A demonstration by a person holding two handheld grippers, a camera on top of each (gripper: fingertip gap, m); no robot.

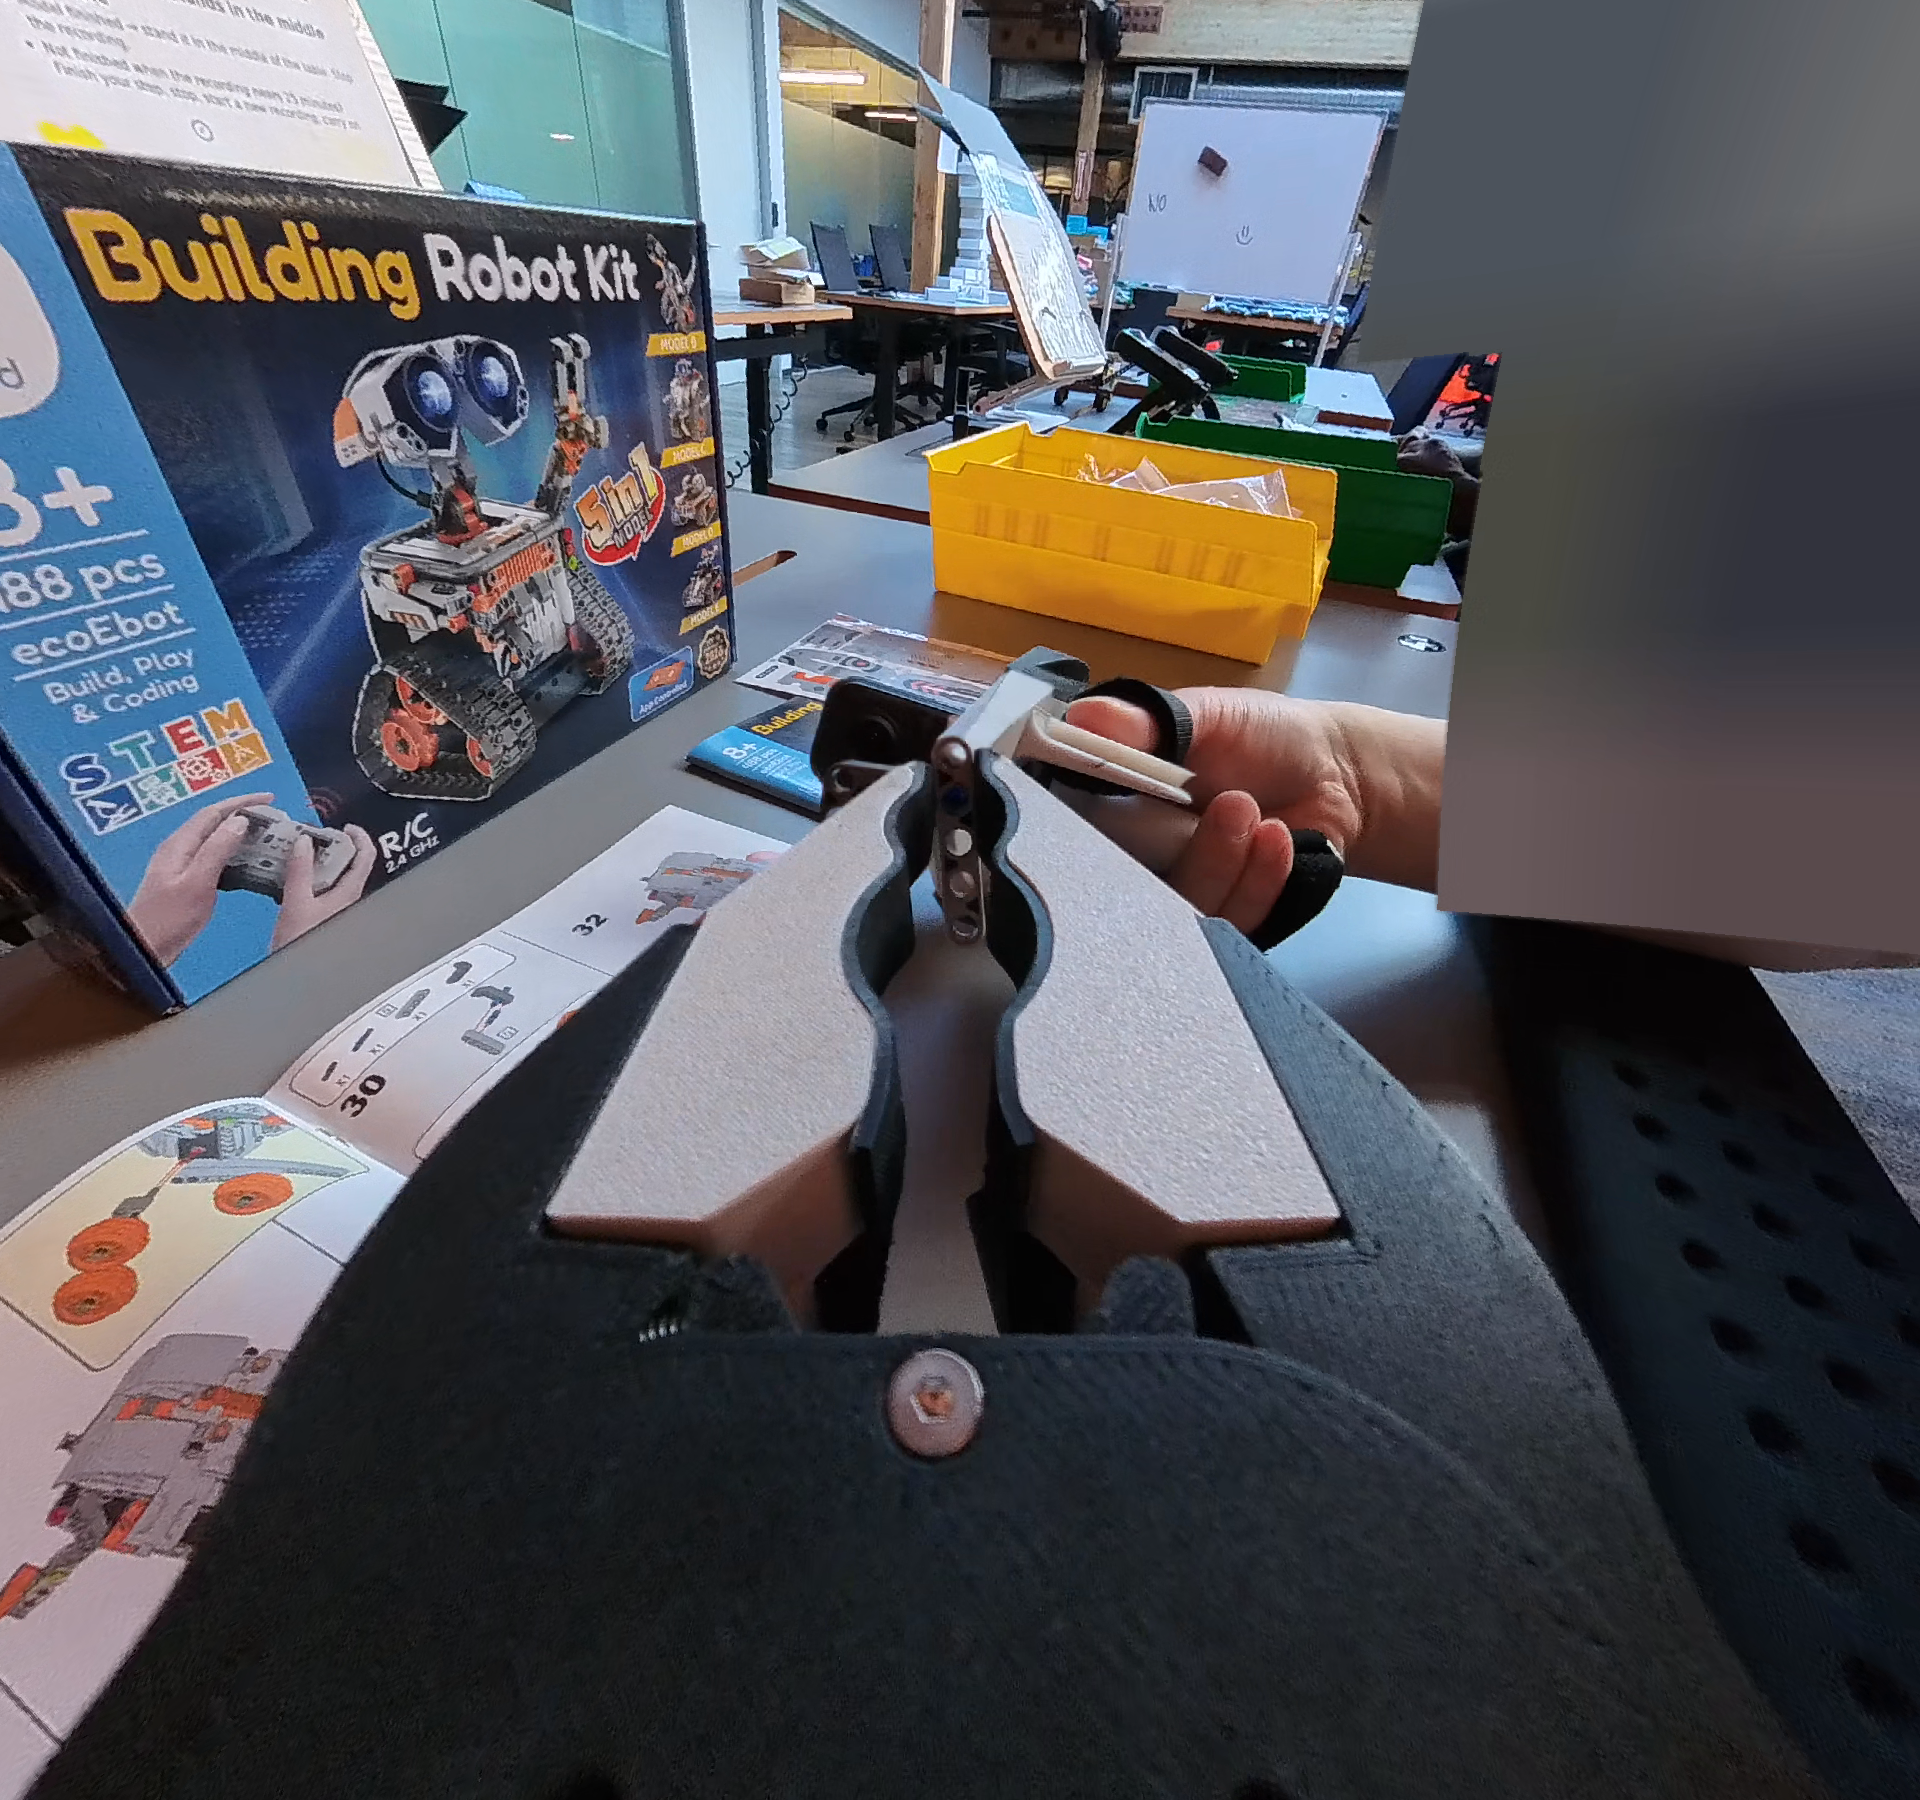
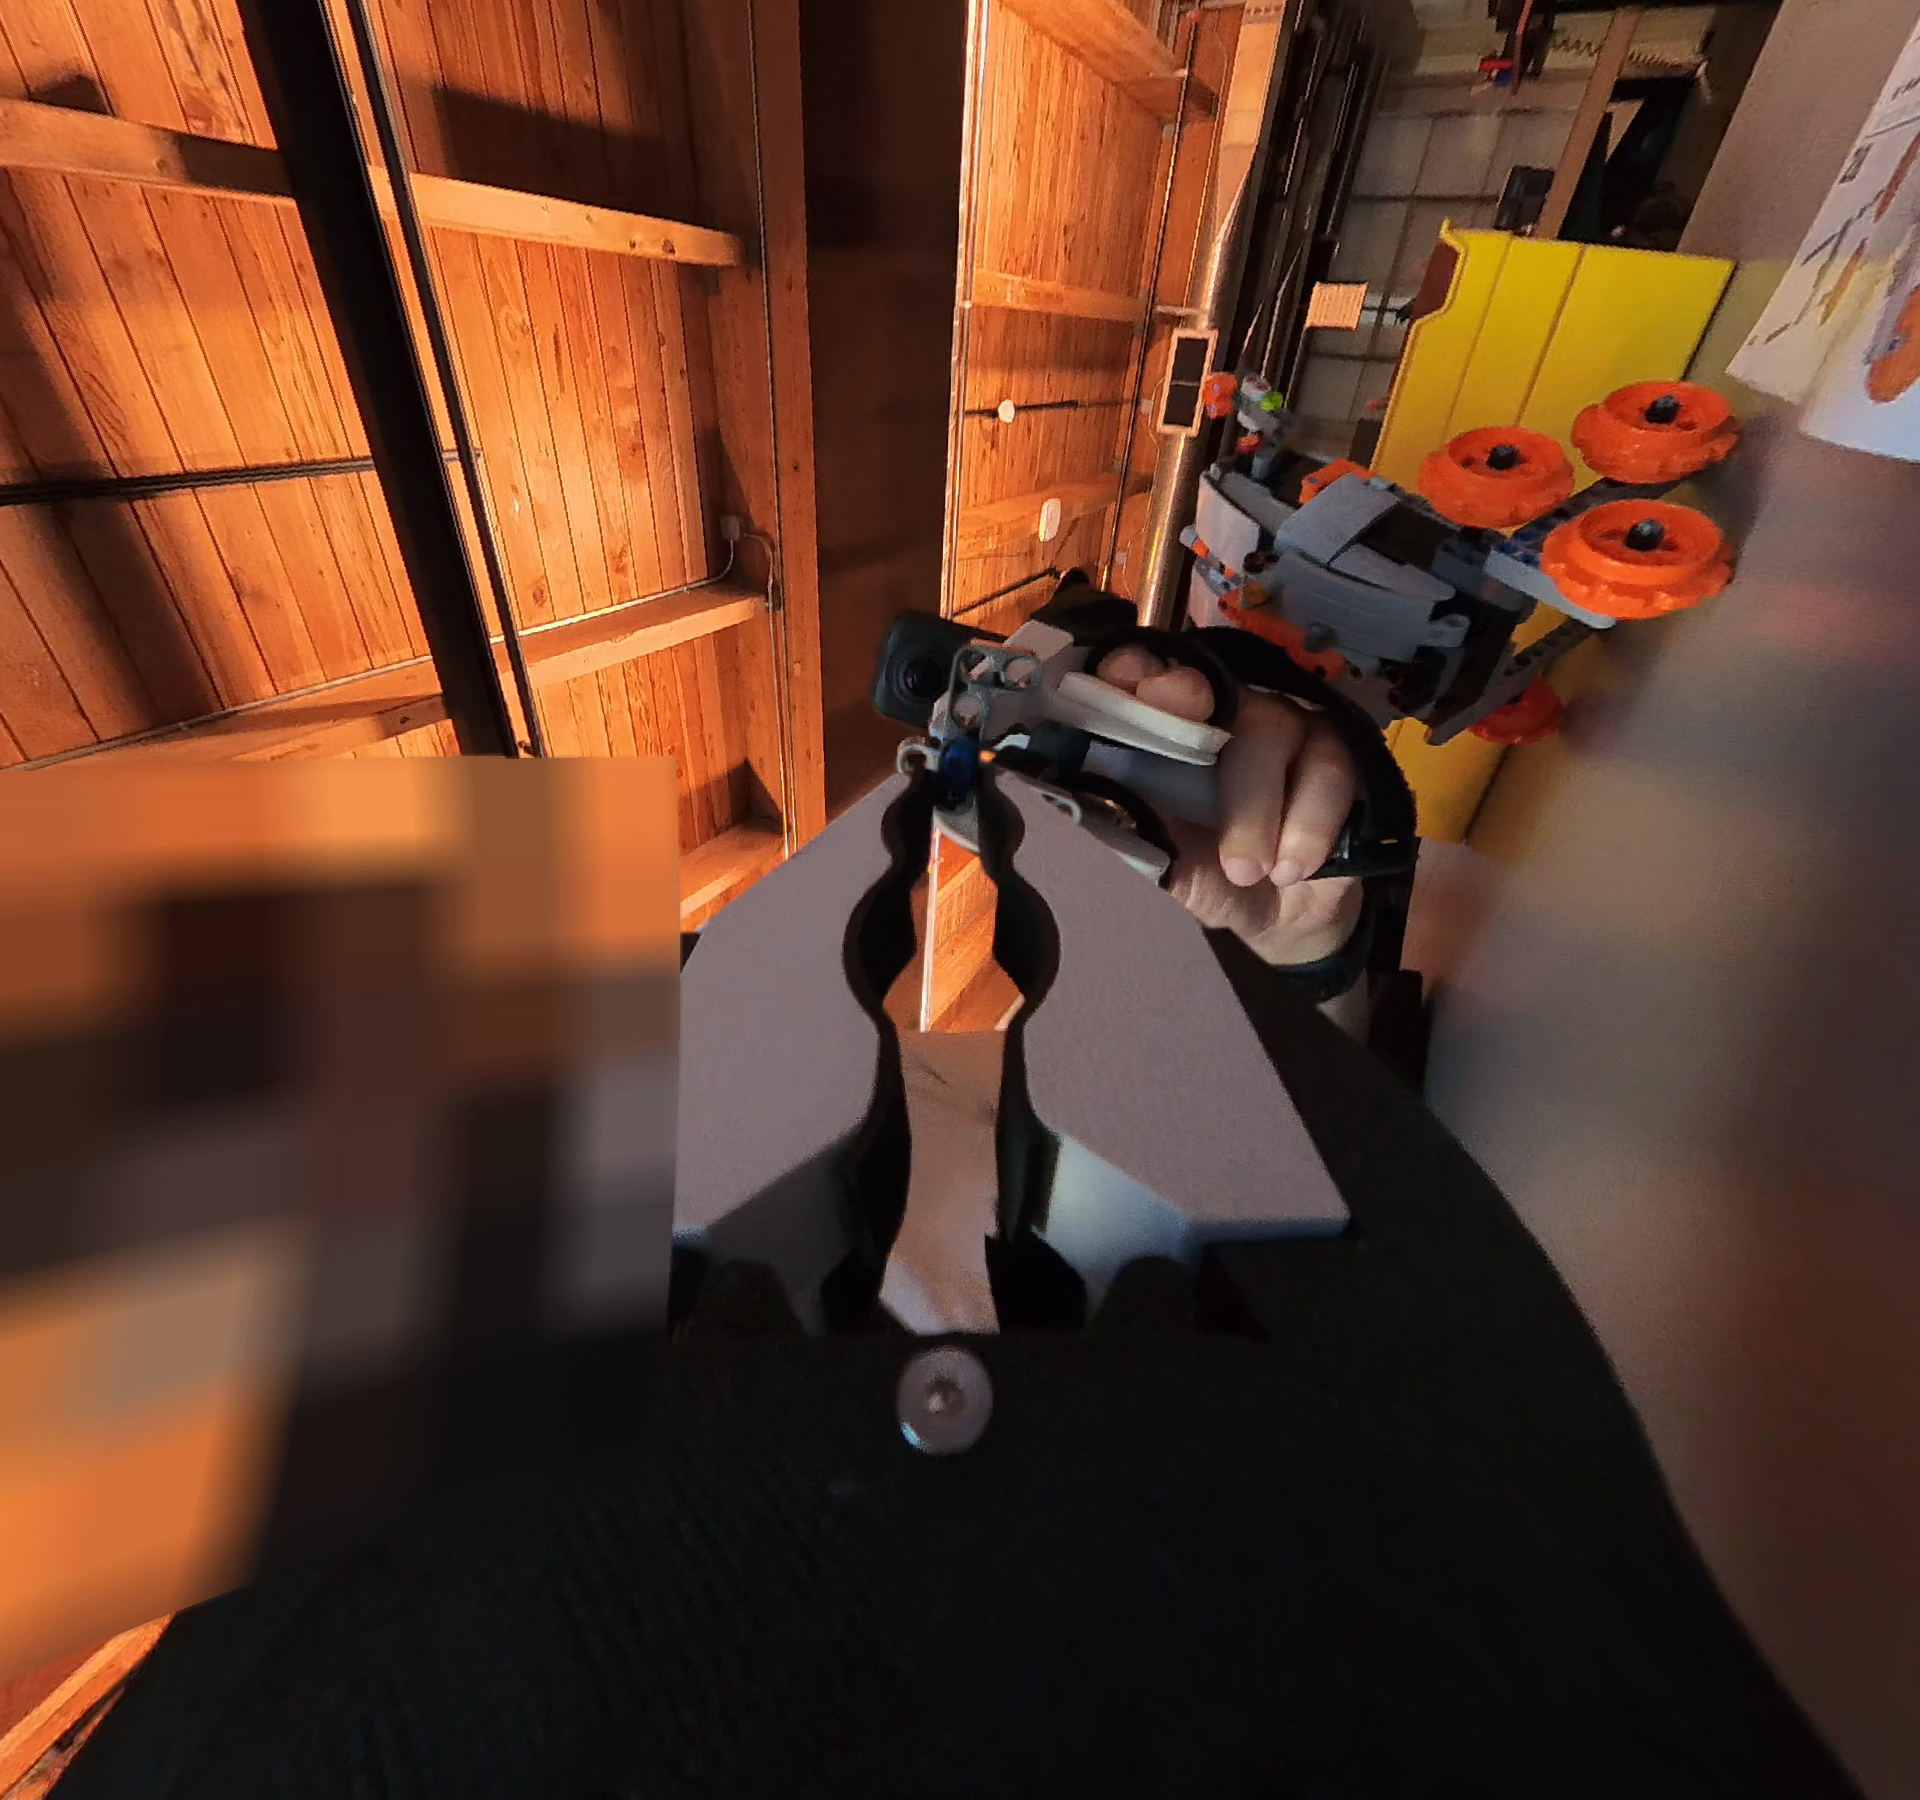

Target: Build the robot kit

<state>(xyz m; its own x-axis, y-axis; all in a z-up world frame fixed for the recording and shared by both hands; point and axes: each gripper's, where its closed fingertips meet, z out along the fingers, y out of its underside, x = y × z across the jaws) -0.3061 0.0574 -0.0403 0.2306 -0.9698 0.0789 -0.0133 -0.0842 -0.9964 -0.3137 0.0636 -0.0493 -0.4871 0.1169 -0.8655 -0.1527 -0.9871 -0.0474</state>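
Kit box (image 1: 353,545) blocks the frame's left; yellow bin (image 1: 1122,545) stands upper right; bare surface (image 1: 831,545) lies open between them.

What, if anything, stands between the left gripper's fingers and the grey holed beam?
Nothing visible does. The left gripper is shut directly on the grey holed beam. The right gripper meets it from the far side, pinching the blue pin set in the beam.

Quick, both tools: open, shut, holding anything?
Left tool: shut on the grey holed beam.
Right tool: shut on a small blue pin.
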